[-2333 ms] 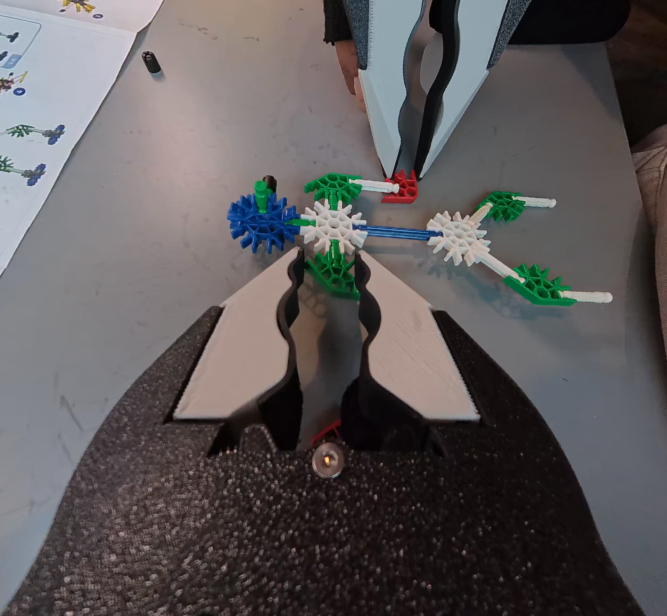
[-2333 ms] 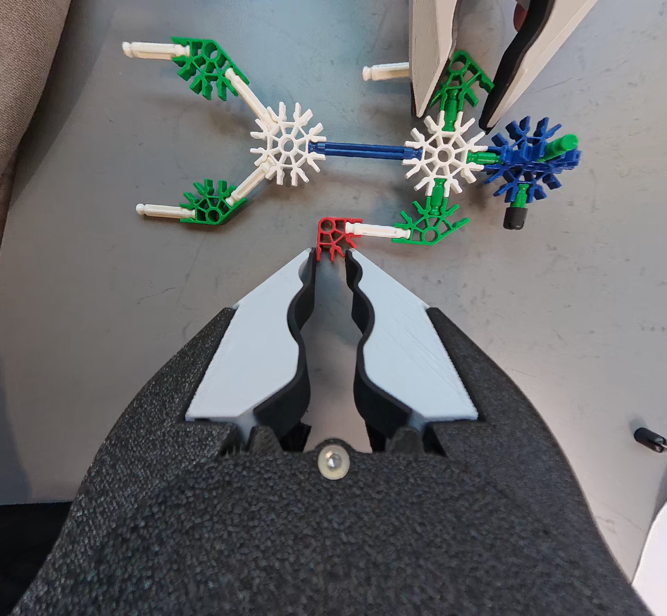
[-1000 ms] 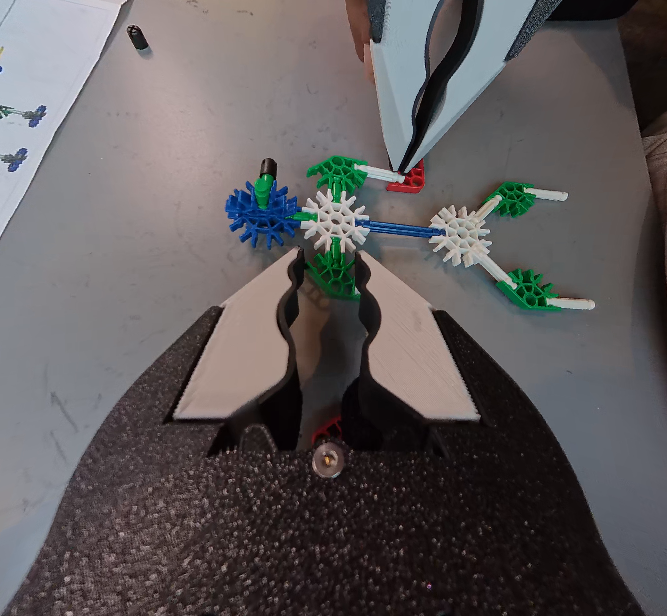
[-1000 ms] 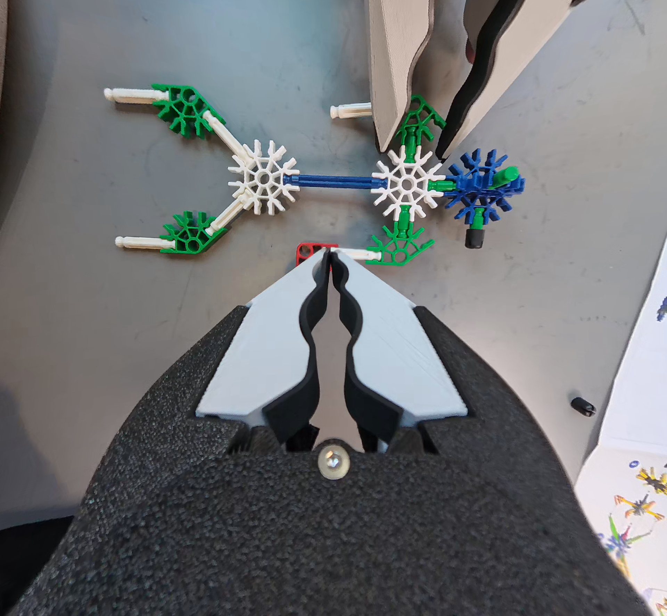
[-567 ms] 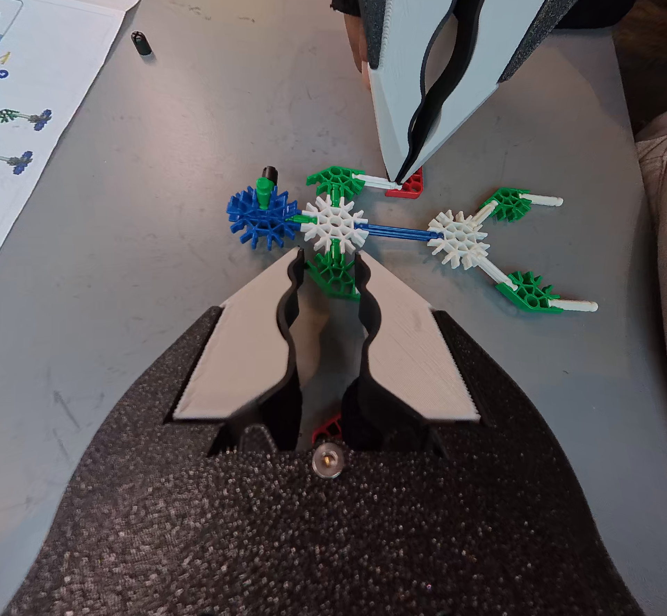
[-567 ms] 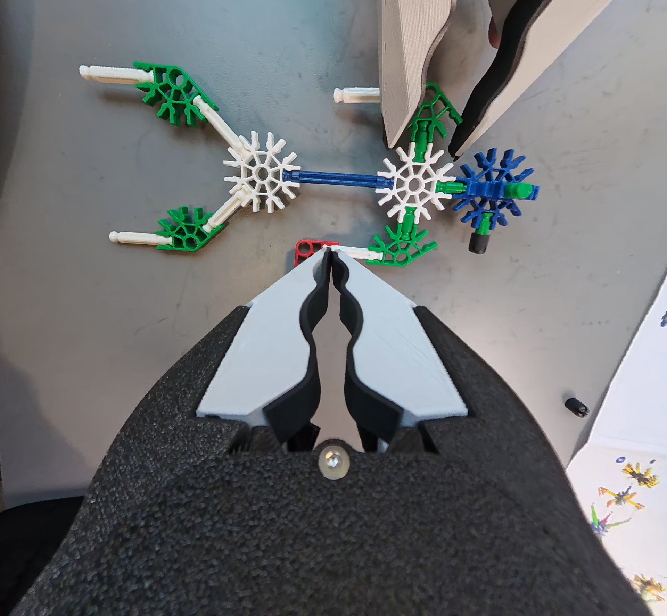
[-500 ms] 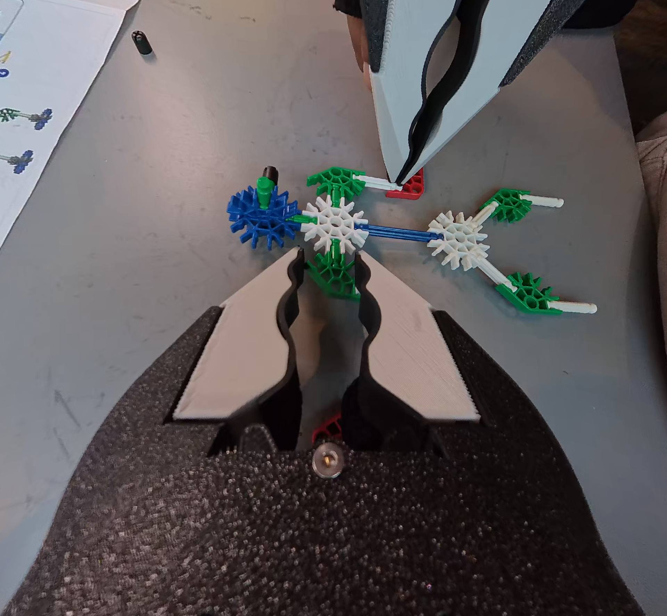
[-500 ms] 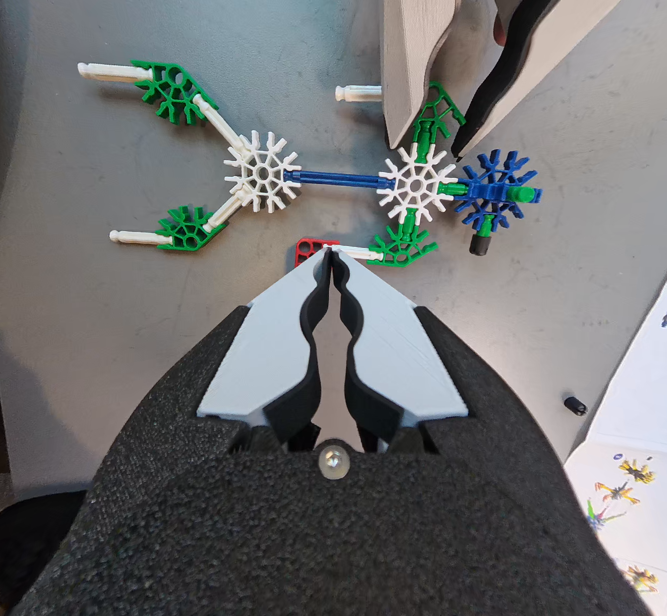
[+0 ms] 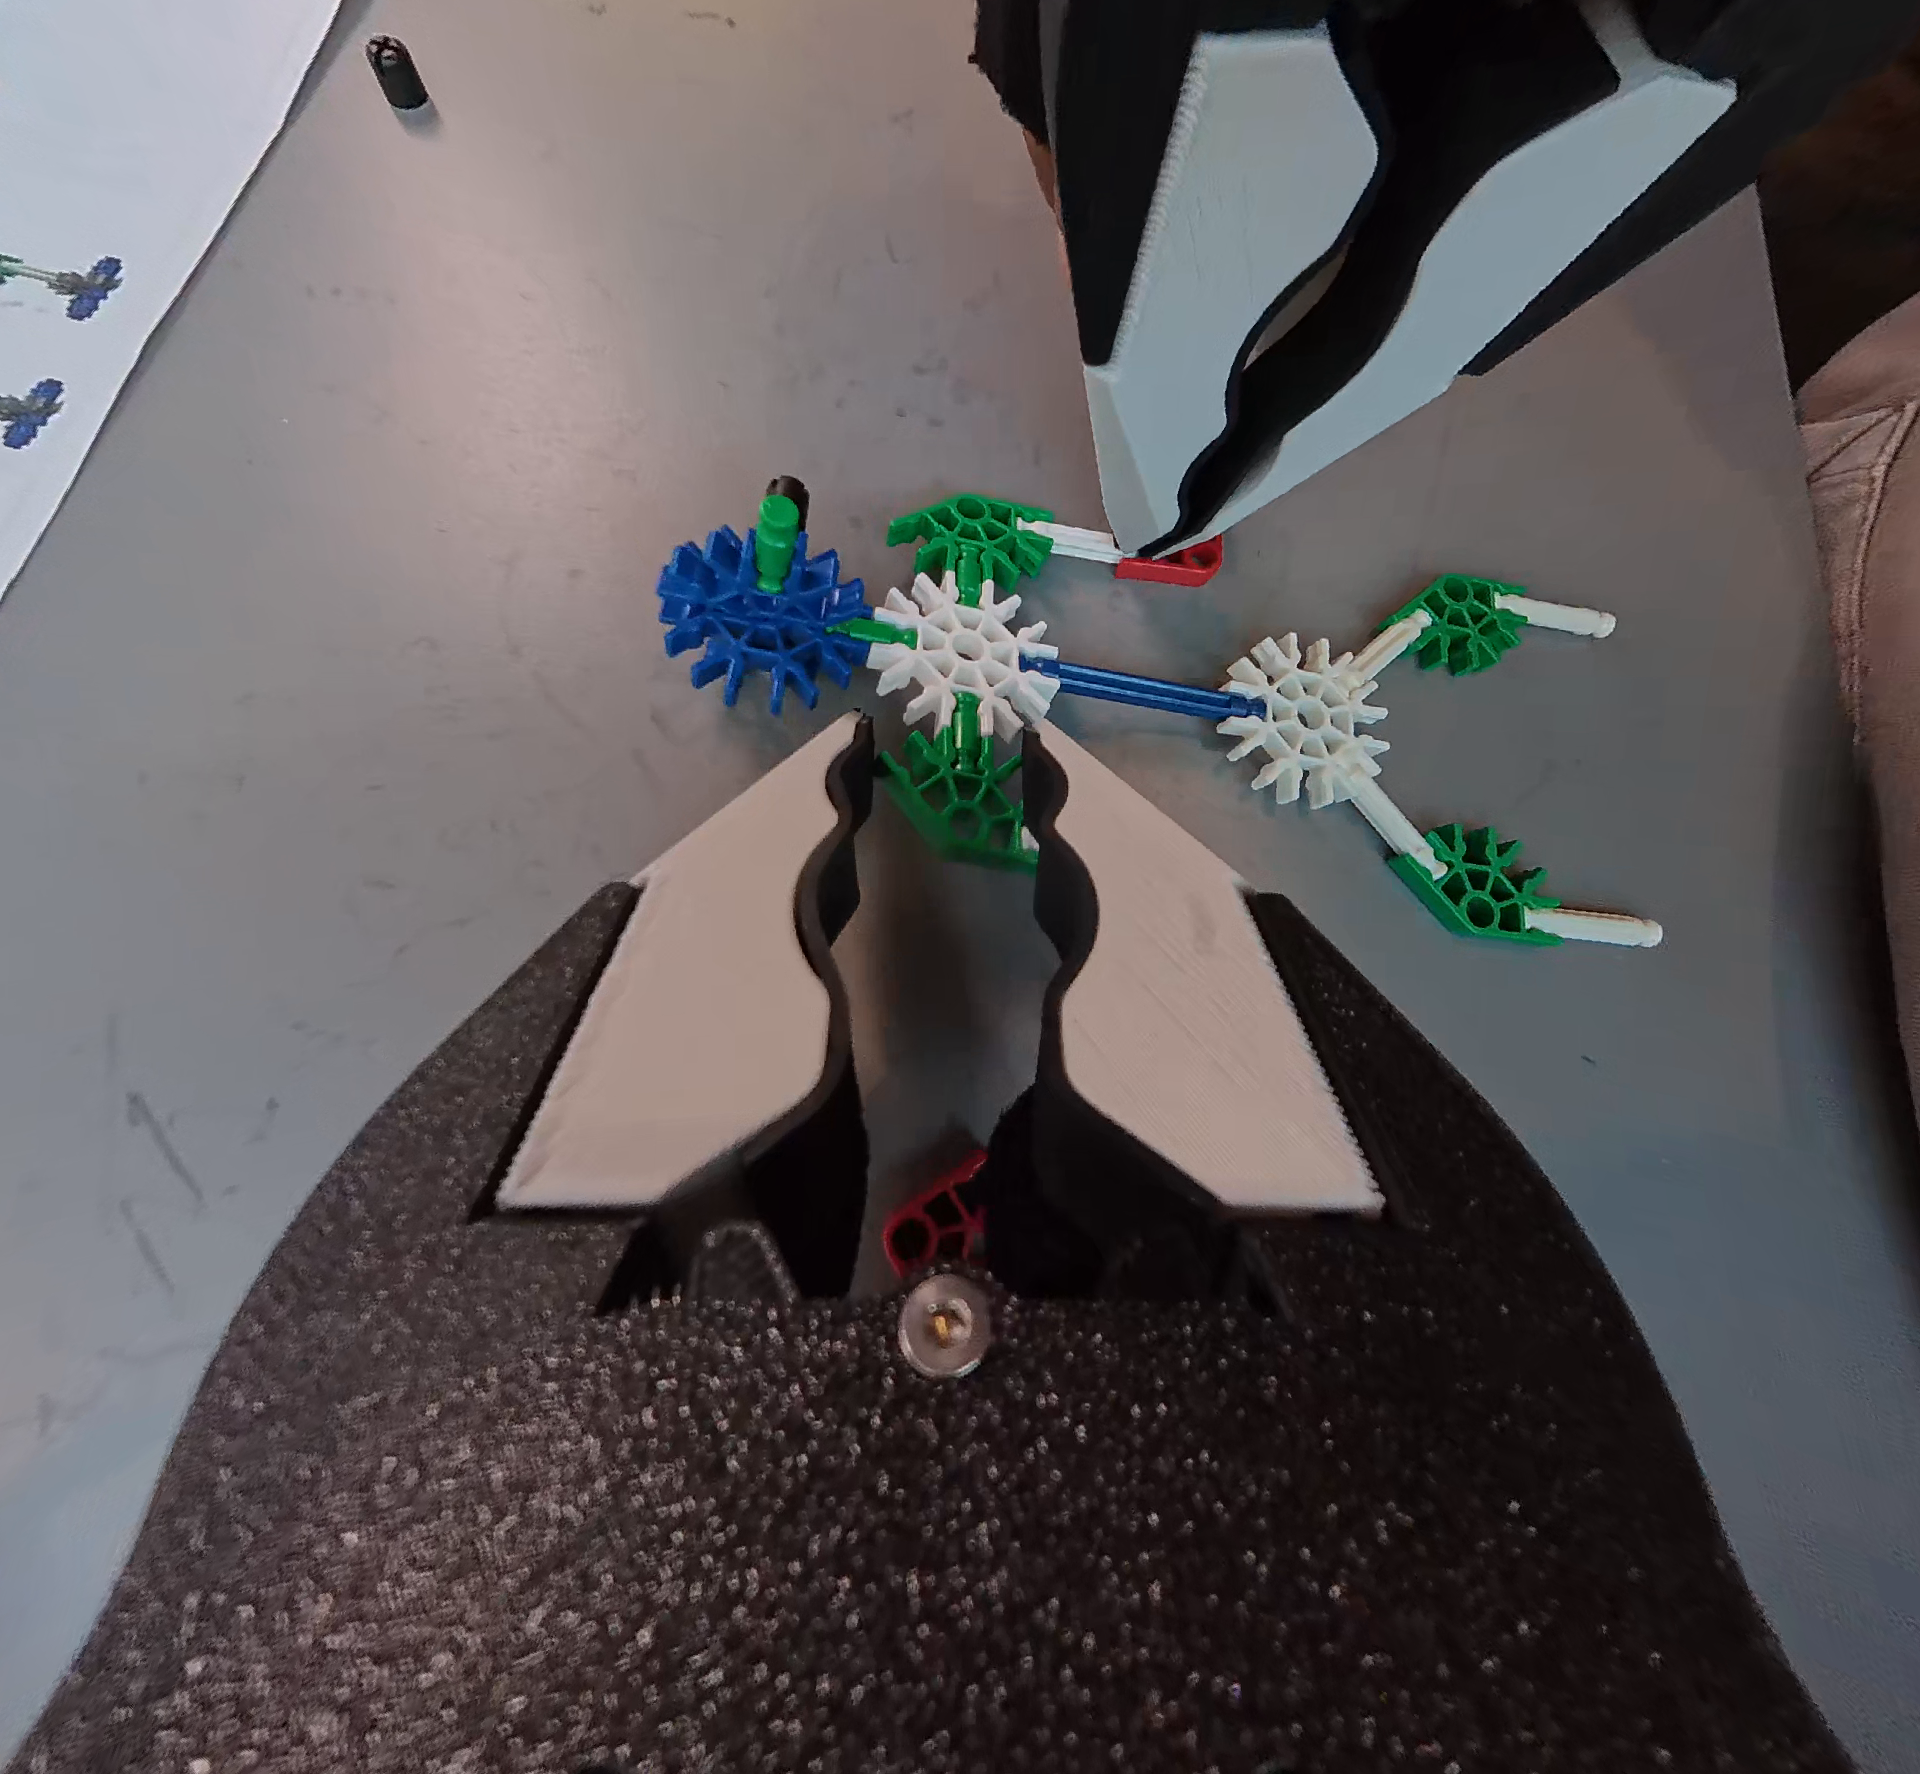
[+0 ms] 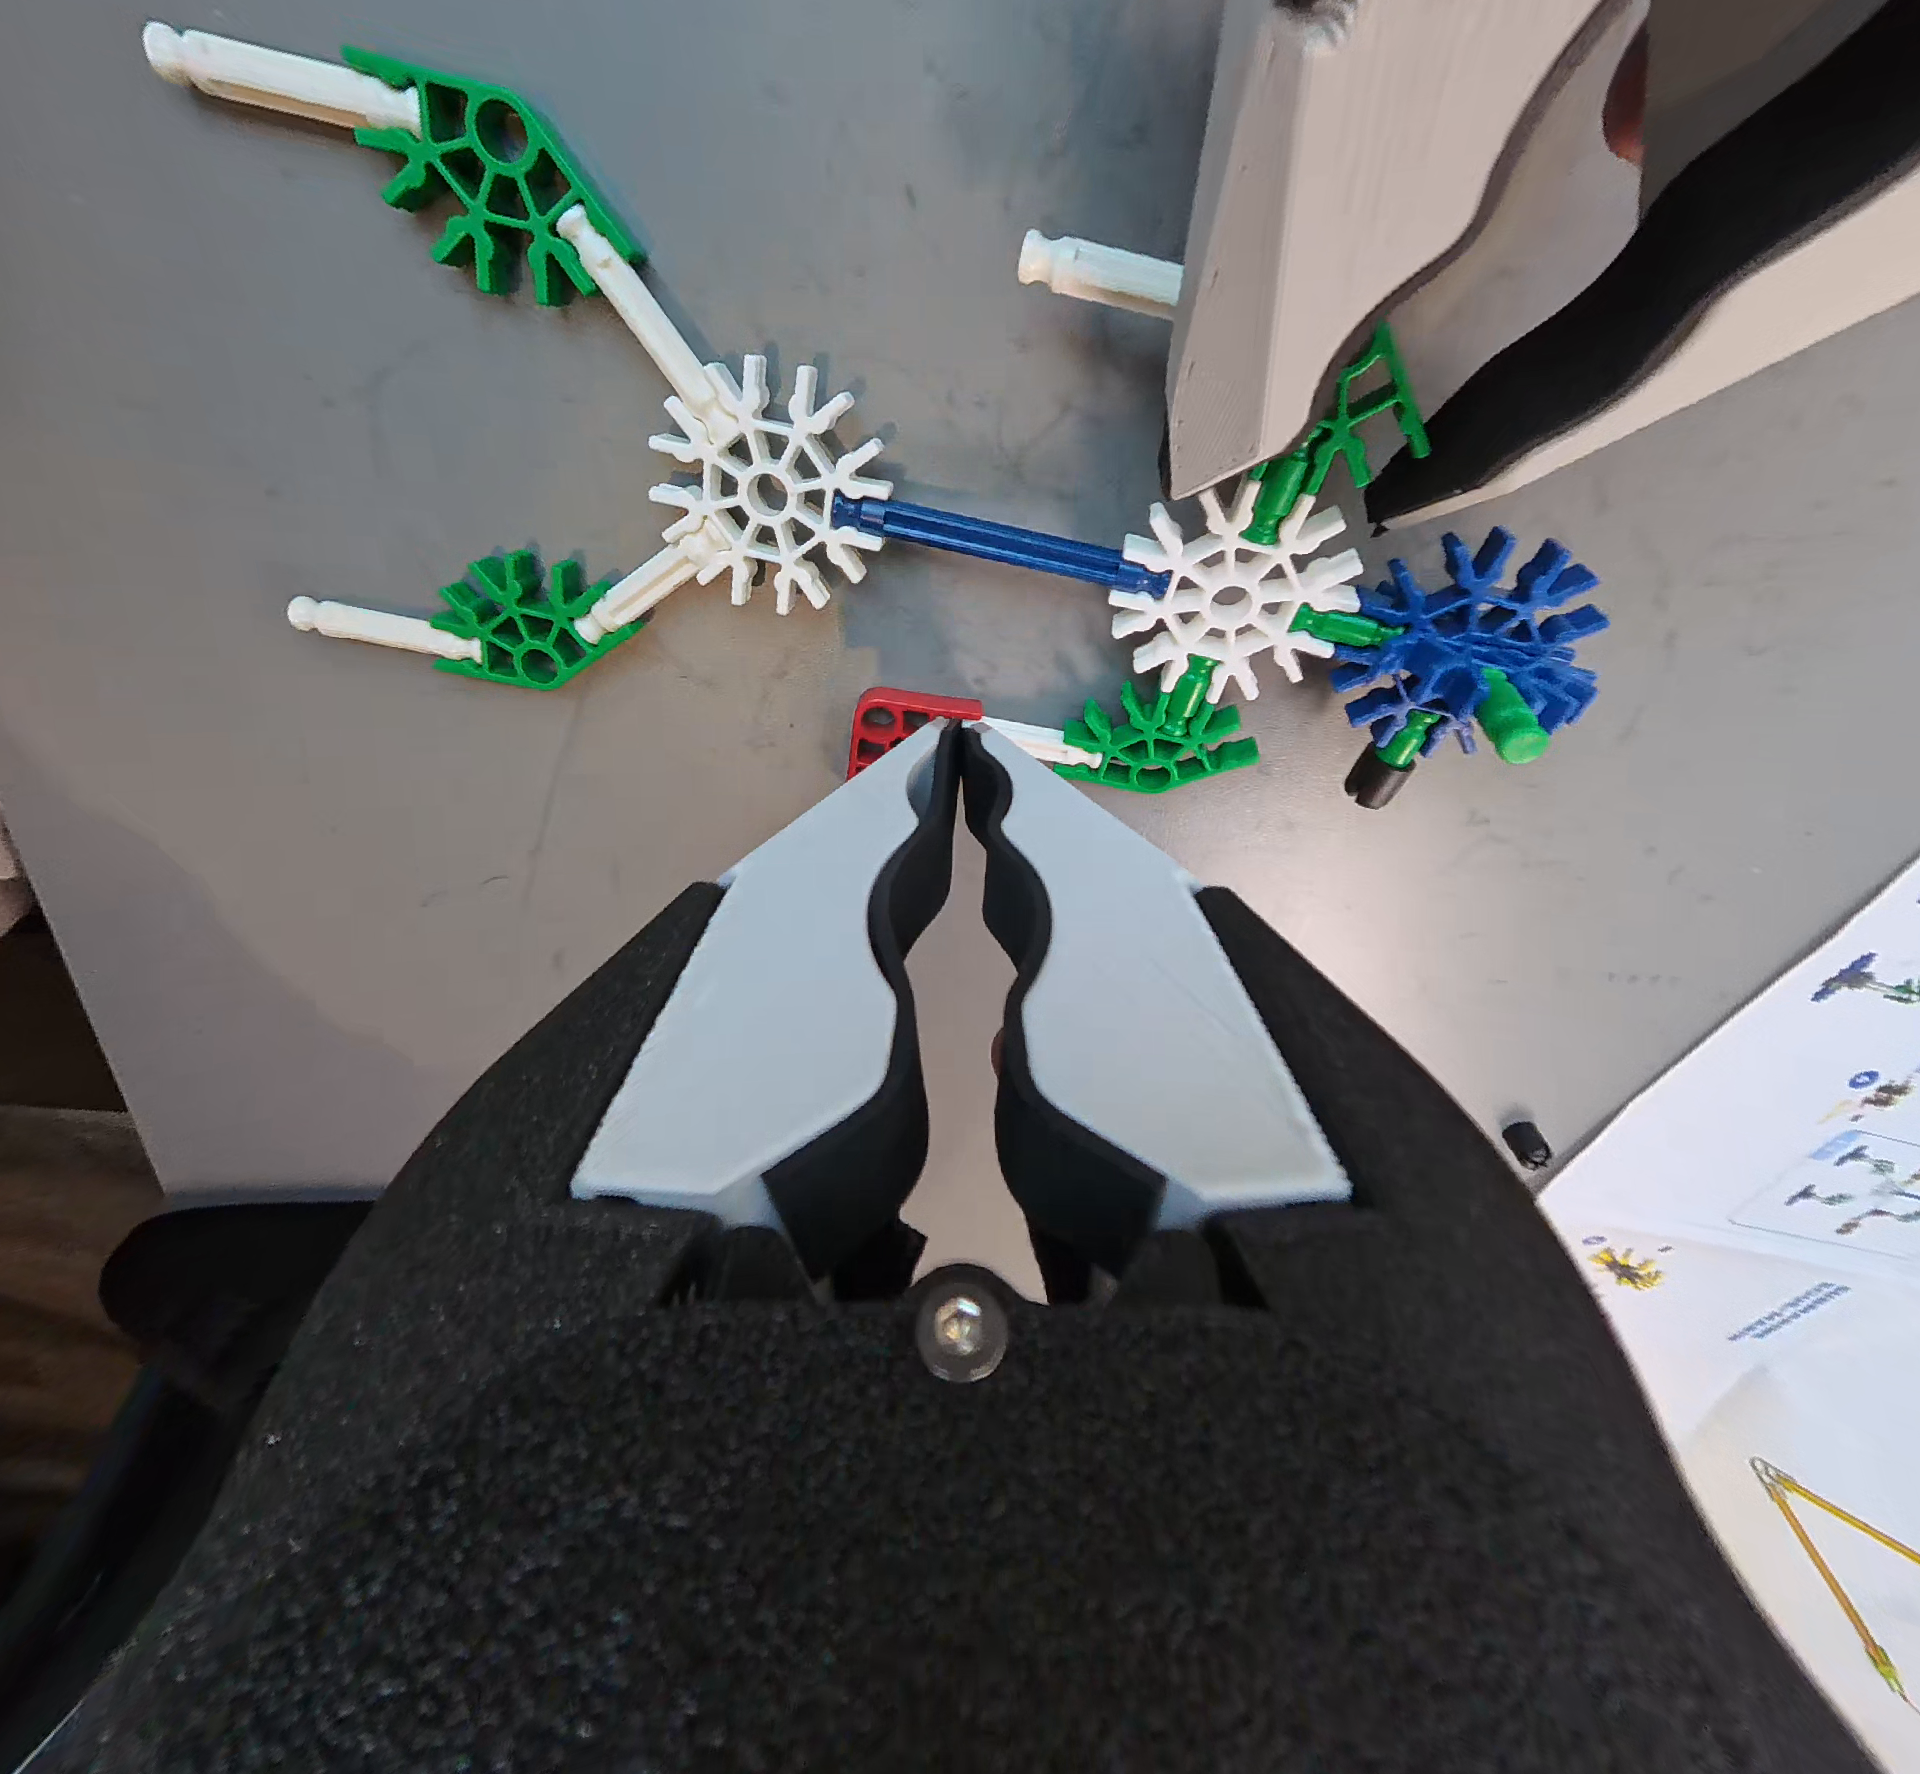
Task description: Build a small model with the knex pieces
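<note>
A rod-and-connector model (image 9: 1132, 685) lies flat on the grey table (image 9: 520, 374): two white snowflake connectors joined by a blue rod, several green connectors, and a blue connector (image 9: 758, 623) at one end. My left gripper (image 9: 943, 732) grips the near green connector (image 9: 961, 805) between its jaws. In the right wrist view the left gripper (image 10: 1288, 493) straddles that green connector (image 10: 1371, 405). My right gripper (image 10: 951, 727) is shut on a red connector (image 10: 894, 727) at the end of a white rod (image 10: 1023, 739). It also shows in the left wrist view (image 9: 1143, 548), above the red connector (image 9: 1179, 566).
An instruction sheet (image 9: 125, 114) lies at the table's left, also seen in the right wrist view (image 10: 1766, 1309). A small black cap (image 9: 400, 72) lies loose near it. Another red piece (image 9: 935, 1215) shows deep between my left jaws. Brown fabric (image 9: 1870, 581) borders the right edge. My right fingertips sit around 7 cm from my left ones.
The right gripper closed on the red connector at the white rod's end and now stands steeper over it. The left gripper kept its place on the green connector; the model turned slightly.
</note>
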